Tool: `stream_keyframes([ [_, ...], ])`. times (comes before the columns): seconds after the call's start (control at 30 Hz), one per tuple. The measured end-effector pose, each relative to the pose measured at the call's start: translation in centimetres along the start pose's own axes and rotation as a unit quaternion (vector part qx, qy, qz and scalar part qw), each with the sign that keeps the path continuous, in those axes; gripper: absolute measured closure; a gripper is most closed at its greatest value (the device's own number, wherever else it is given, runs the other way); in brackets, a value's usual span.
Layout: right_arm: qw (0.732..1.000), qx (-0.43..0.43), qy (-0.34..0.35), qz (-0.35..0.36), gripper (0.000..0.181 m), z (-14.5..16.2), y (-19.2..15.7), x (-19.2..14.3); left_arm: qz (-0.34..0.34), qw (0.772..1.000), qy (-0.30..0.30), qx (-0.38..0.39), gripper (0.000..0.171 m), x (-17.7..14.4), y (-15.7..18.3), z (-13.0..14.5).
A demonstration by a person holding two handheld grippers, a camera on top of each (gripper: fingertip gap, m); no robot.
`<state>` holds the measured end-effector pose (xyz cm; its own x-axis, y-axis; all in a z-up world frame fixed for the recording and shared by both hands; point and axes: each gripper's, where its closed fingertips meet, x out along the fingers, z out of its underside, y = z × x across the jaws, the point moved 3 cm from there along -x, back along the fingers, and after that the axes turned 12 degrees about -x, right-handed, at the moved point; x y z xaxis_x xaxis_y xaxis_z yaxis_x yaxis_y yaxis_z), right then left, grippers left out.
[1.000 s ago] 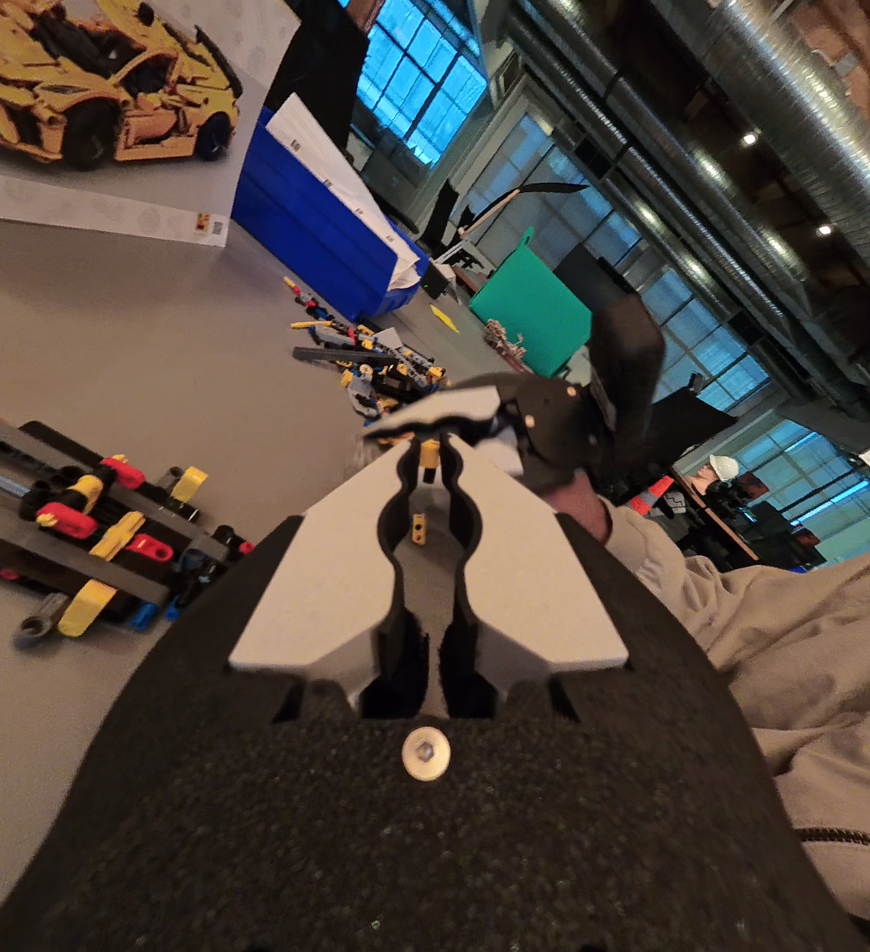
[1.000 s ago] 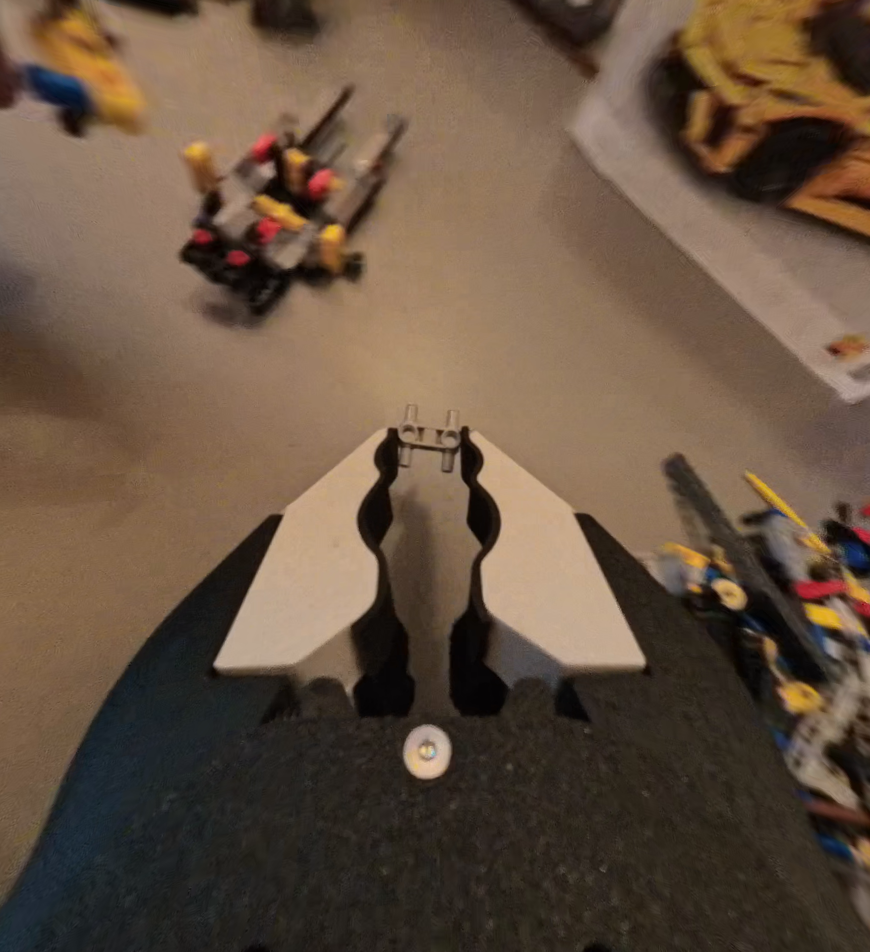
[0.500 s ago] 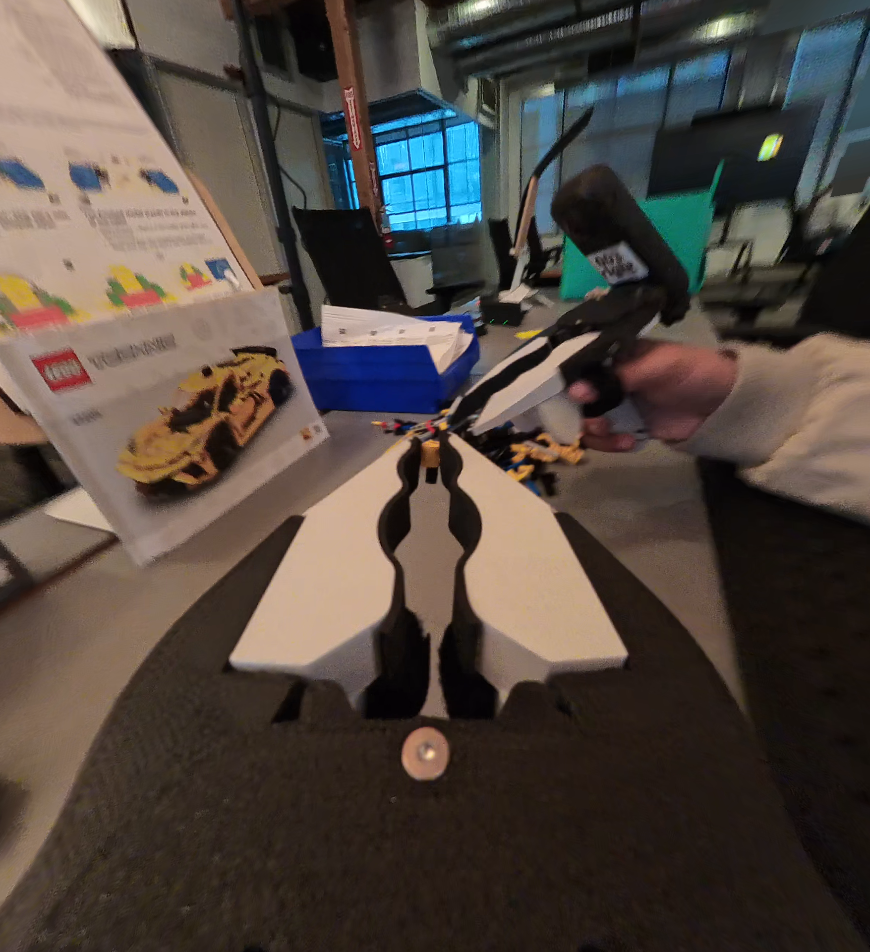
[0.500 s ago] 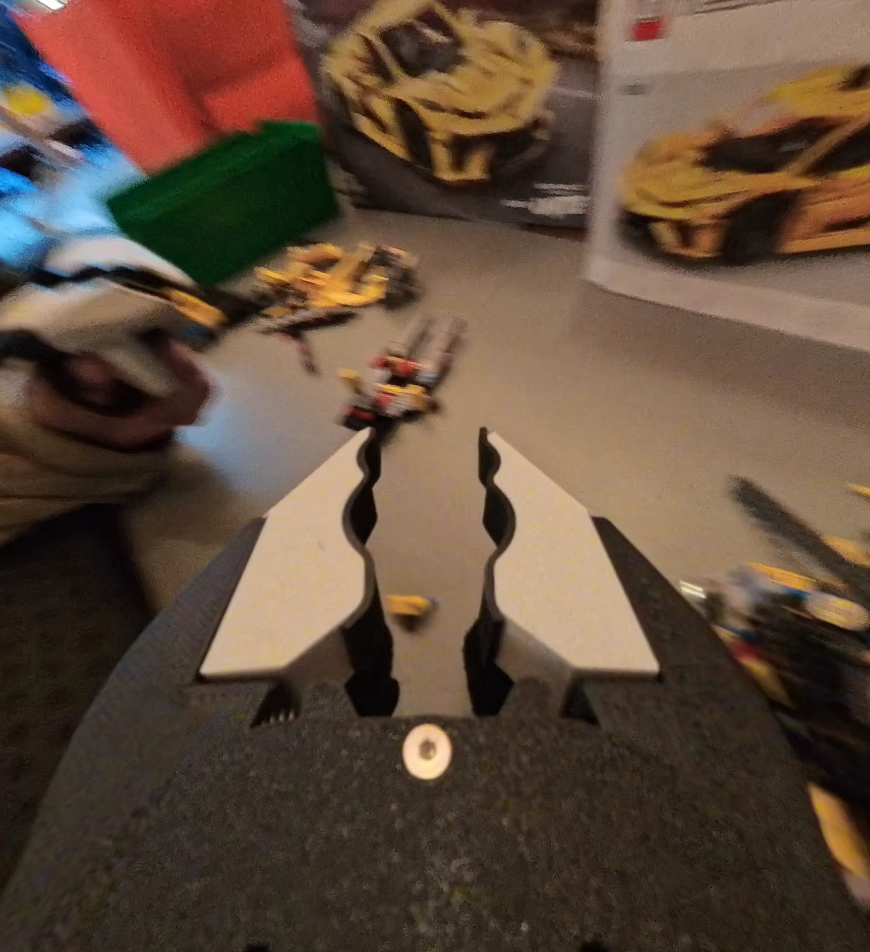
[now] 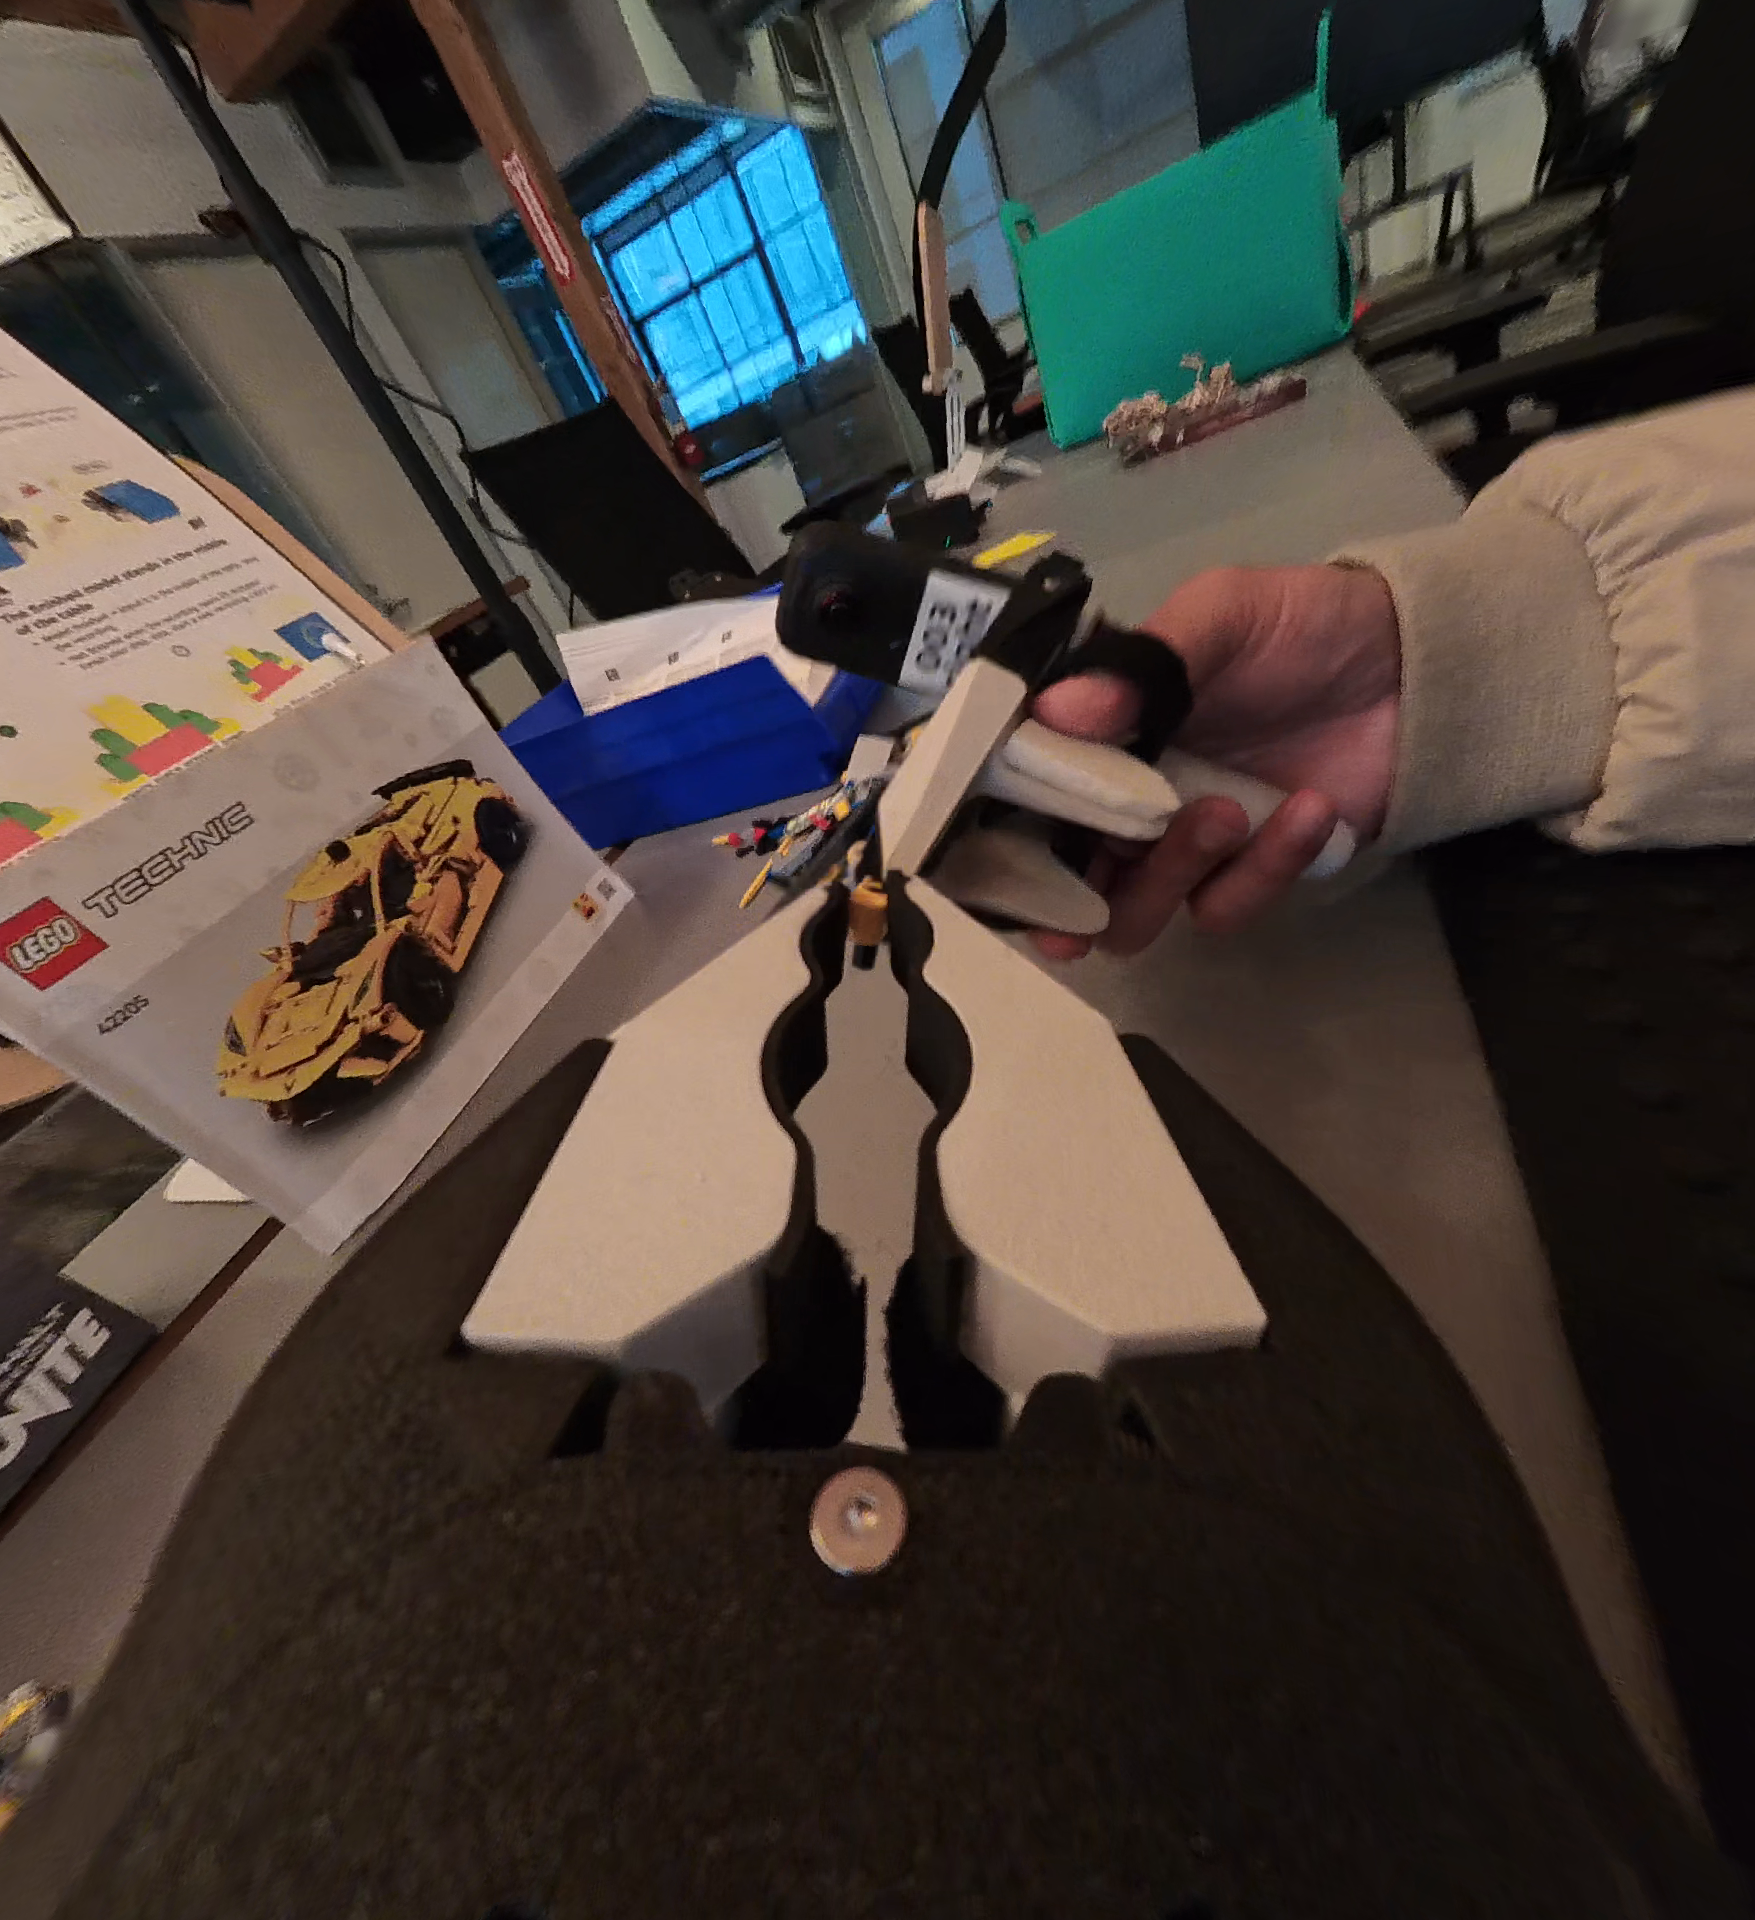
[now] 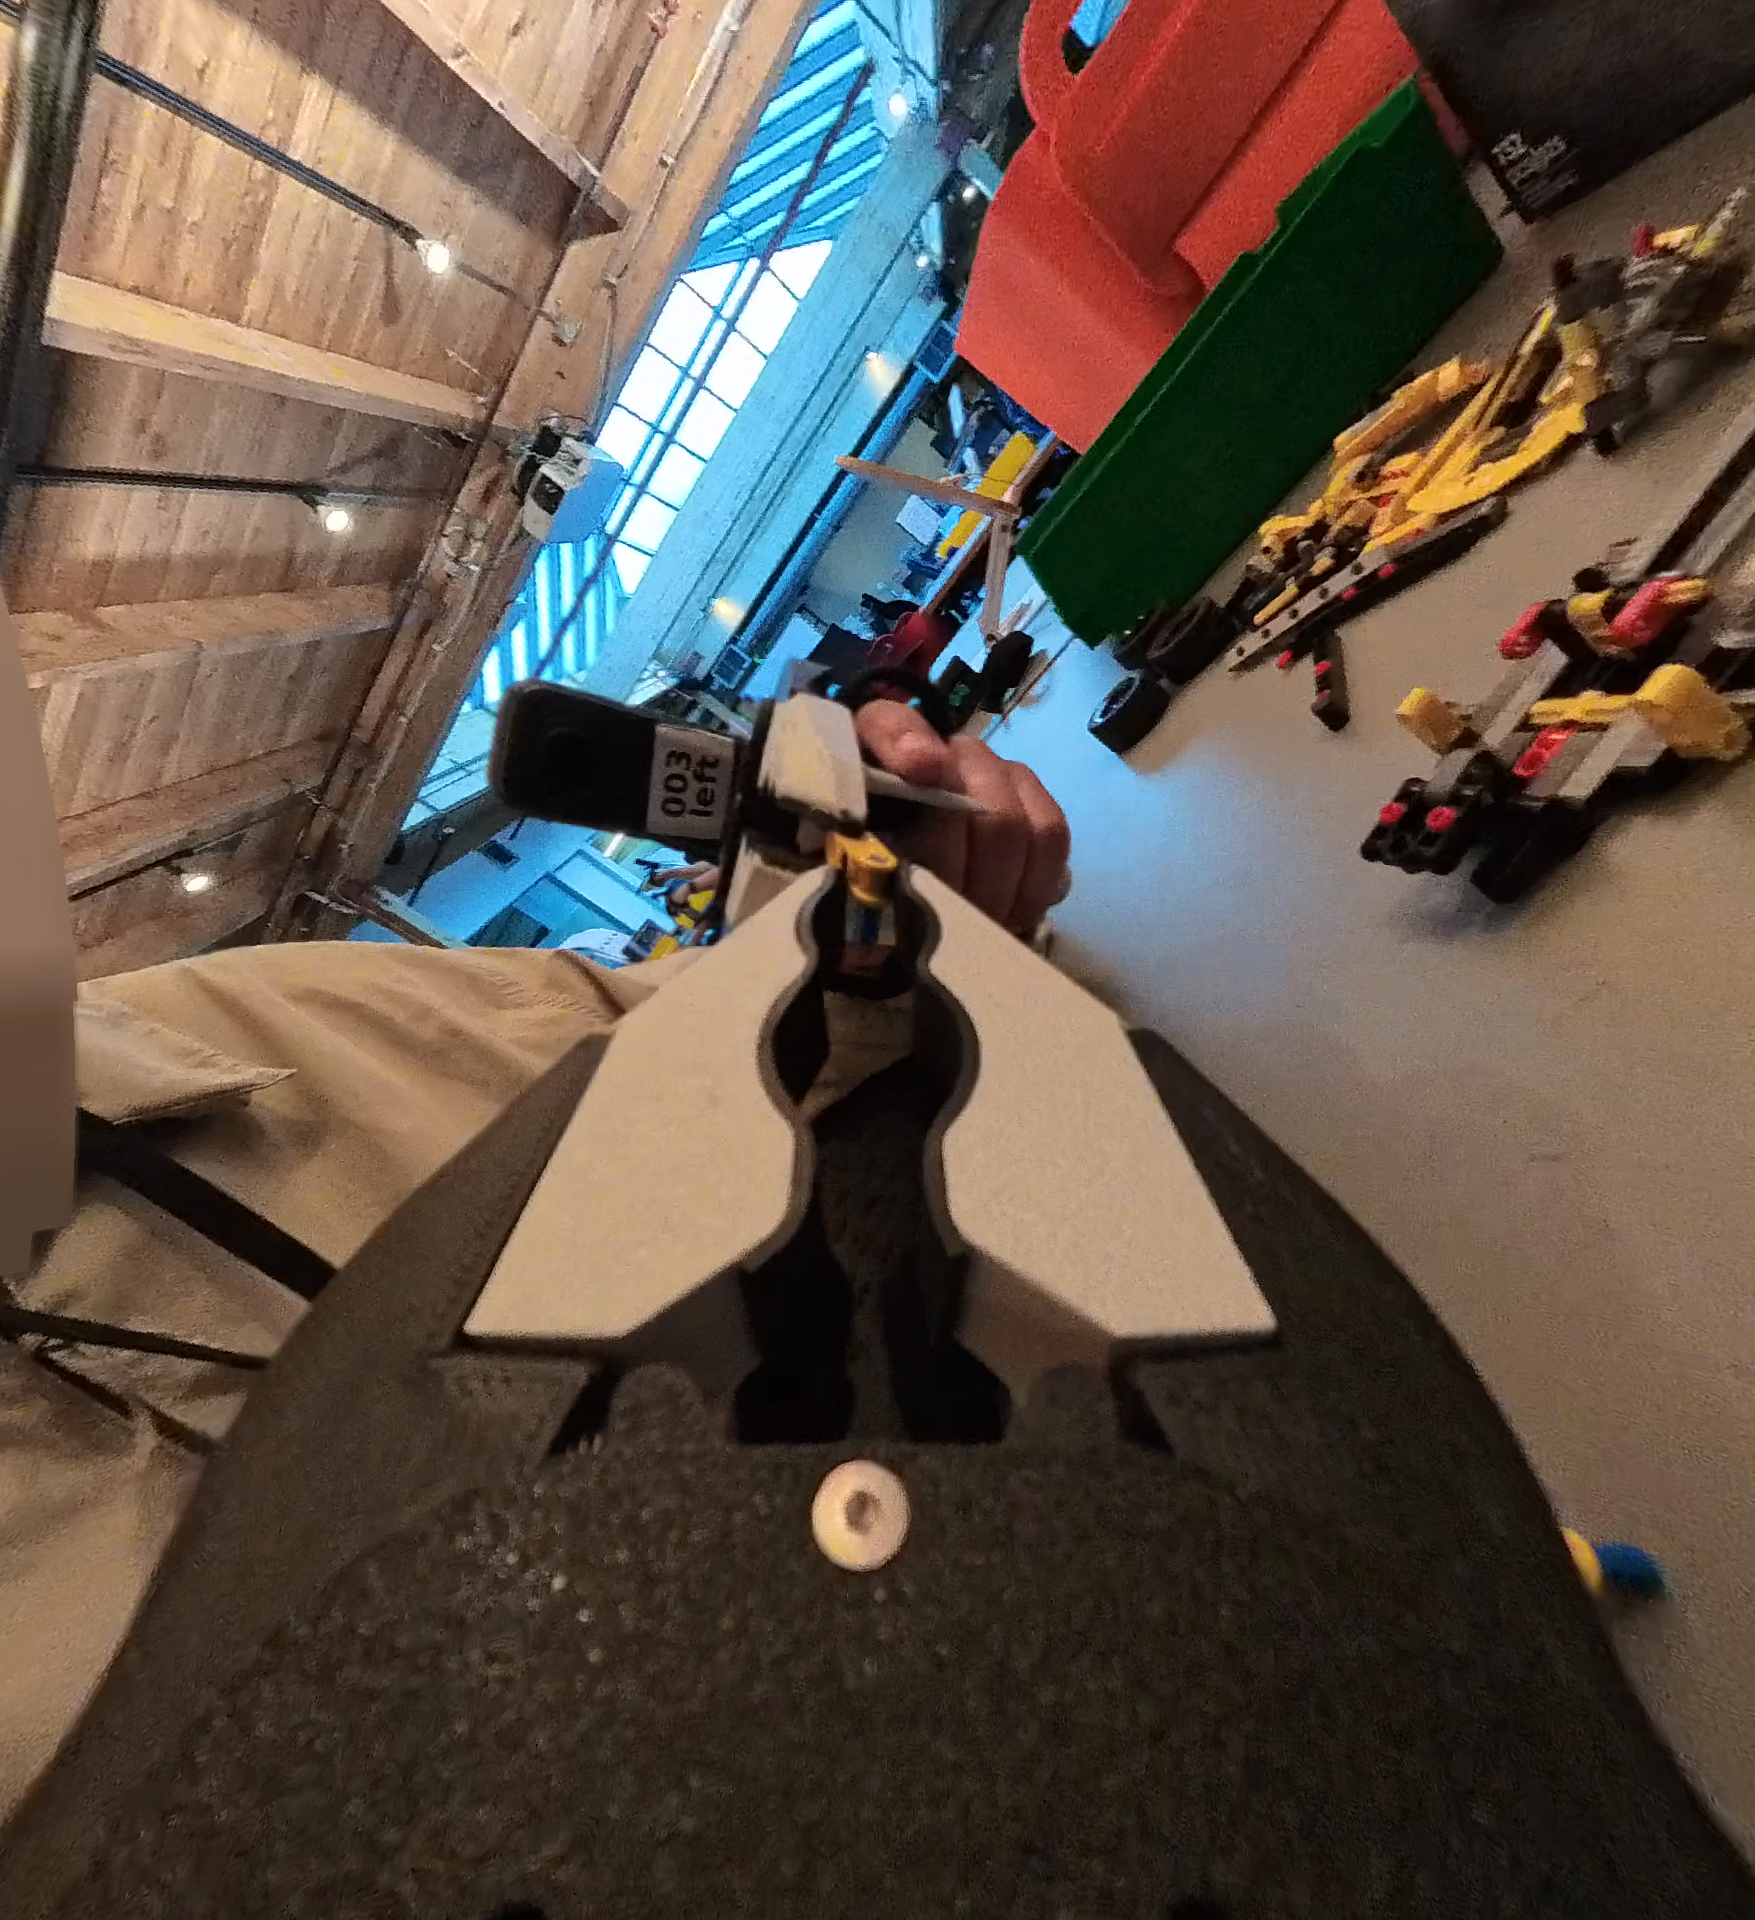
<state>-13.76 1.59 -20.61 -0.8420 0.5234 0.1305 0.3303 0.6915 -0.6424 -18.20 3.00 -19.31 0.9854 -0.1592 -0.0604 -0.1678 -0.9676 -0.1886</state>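
In the left wrist view the left claw [image 5: 865, 920] is pinched nearly closed on a small yellow piece [image 5: 865, 902] at its tips, long axis along the fingers, with the right claw [image 5: 878, 831] touching down on it from just beyond, above the grey table [image 5: 1268, 1039] with its instruction booklet [image 5: 281, 935]. In the right wrist view the right claw [image 6: 865, 883], narrowly parted, meets the same yellow piece [image 6: 860, 864]; whether it grips is unclear, with a half-built model [image 6: 1600, 727] on the table well apart to the right.

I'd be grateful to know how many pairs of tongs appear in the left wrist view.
2. The left tongs fill the foreground, shut on a small yellow piece. The right tongs, held in a hand on the right, point their tips at that piece. None seems hidden.
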Motion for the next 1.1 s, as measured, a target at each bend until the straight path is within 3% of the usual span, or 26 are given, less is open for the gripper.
stream_keyframes([
  [0.1,0.999,-0.004,-0.015,0.037,0.175,0.3,1.1,-0.5,-0.042,0.997,-0.030,0.059,0.162,0.4,-0.3,1.0],
  [0.2,0.989,-0.055,-0.093,0.100,0.175,1.7,2.2,-0.7,-0.072,0.989,-0.065,0.109,0.157,0.8,-0.3,2.1],
  [0.4,0.955,-0.132,-0.167,0.206,0.175,2.0,3.8,-1.7,-0.038,0.986,-0.126,0.103,0.160,0.8,0.6,3.6],
  [0.53,0.948,-0.160,-0.182,0.207,0.175,1.7,3.1,-1.7,-0.049,0.977,-0.179,0.101,0.145,1.2,0.4,5.1],
  [0.67,0.926,-0.210,-0.227,0.216,0.175,1.5,2.3,-0.3,-0.116,0.962,-0.179,0.168,0.151,1.8,-0.4,5.1],
  [0.73,0.912,-0.237,-0.242,0.232,0.175,-0.1,2.3,0.4,-0.166,0.951,-0.165,0.204,0.165,1.9,-1.6,4.3],
  [0.9,0.889,-0.331,-0.230,0.219,0.172,-9.3,1.4,2.5,-0.317,0.920,-0.109,0.204,0.165,1.9,-9.0,-2.4],
  [1.0,0.887,-0.389,-0.120,0.217,0.165,-16.2,1.5,2.8,-0.375,0.922,-0.059,0.076,0.165,1.7,-14.7,-5.5],
  [1.1,0.924,-0.349,0.031,0.152,0.160,-18.0,2.8,2.9,-0.379,0.920,0.030,-0.091,0.165,1.7,-17.0,-4.3],
])
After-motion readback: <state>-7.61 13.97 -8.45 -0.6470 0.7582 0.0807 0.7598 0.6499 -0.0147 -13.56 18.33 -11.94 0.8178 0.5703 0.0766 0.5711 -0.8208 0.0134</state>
